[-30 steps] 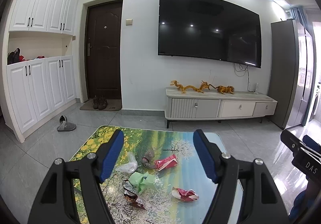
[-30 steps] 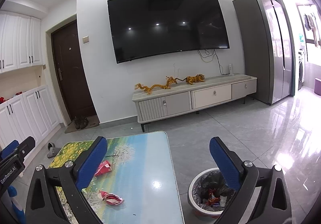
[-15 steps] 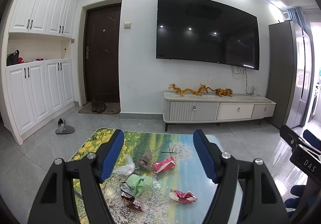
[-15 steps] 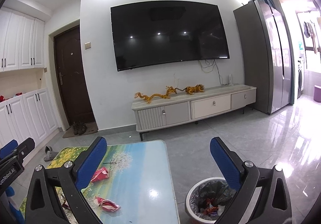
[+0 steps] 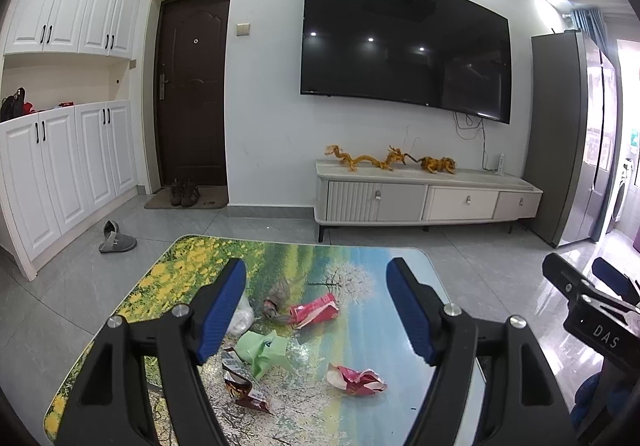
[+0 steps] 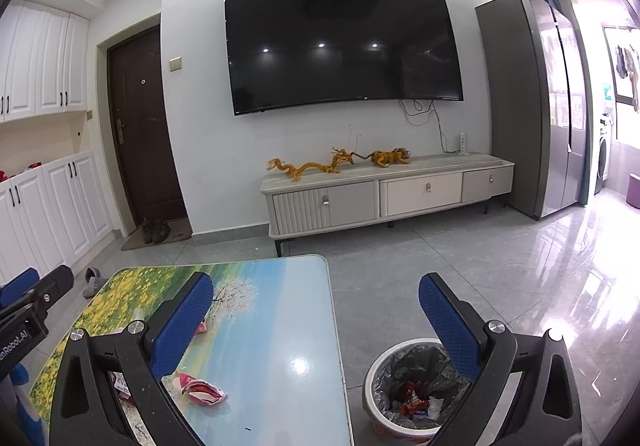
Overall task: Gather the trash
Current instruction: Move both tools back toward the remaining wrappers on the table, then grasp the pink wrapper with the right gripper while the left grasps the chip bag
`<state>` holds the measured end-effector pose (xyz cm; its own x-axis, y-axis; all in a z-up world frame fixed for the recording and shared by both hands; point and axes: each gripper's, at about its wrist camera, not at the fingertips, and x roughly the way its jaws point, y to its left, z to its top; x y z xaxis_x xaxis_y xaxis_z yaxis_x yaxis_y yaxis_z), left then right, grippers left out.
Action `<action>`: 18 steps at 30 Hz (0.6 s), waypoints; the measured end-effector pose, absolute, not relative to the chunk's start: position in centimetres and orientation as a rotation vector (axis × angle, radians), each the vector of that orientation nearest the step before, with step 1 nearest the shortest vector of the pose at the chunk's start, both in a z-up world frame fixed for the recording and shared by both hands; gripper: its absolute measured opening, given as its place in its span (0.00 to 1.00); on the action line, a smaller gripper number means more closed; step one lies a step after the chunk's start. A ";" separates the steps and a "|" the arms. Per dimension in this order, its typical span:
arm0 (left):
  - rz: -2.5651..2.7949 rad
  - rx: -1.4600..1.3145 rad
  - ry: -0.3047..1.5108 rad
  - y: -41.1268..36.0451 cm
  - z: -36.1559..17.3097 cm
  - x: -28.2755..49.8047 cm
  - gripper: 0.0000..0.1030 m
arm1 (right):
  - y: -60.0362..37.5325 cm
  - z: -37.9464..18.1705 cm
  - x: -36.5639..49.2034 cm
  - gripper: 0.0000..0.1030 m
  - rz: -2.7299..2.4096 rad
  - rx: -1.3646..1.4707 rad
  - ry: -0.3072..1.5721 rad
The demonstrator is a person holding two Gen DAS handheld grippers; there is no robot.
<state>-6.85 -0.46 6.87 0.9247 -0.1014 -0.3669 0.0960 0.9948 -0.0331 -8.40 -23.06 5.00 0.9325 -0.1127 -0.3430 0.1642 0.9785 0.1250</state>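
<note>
**Wrappers on bench, bin waiting at right**

Left gripper [image 5: 316,310]: fingers wide apart, empty, poised over green wrapper [image 5: 262,351] and red wrapper [image 5: 356,379] on bench [image 5: 360,262]. Right gripper [image 6: 316,326]: fingers wide, empty, straddling bench edge and lined bin [image 6: 380,362] on floor, handy for drops.

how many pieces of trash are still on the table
6. Clear plastic by the left finger, grey wrapper, red packet mid-table, green paper, brown wrapper nearest, crumpled red wrapper on the right. The gripper frame may hide more.
</note>
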 end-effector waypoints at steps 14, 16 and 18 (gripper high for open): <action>-0.013 -0.004 0.474 2.1 3.9 -4.7 0.69 | -23.4 2.5 -6.3 1.00 0.044 0.157 0.435; 0.017 0.014 0.499 3.1 2.8 -4.6 0.69 | -23.0 1.6 -5.7 1.00 0.104 0.156 0.459; 0.032 0.026 0.522 3.8 1.8 -4.5 0.69 | -22.3 0.6 -5.2 1.00 0.156 0.144 0.492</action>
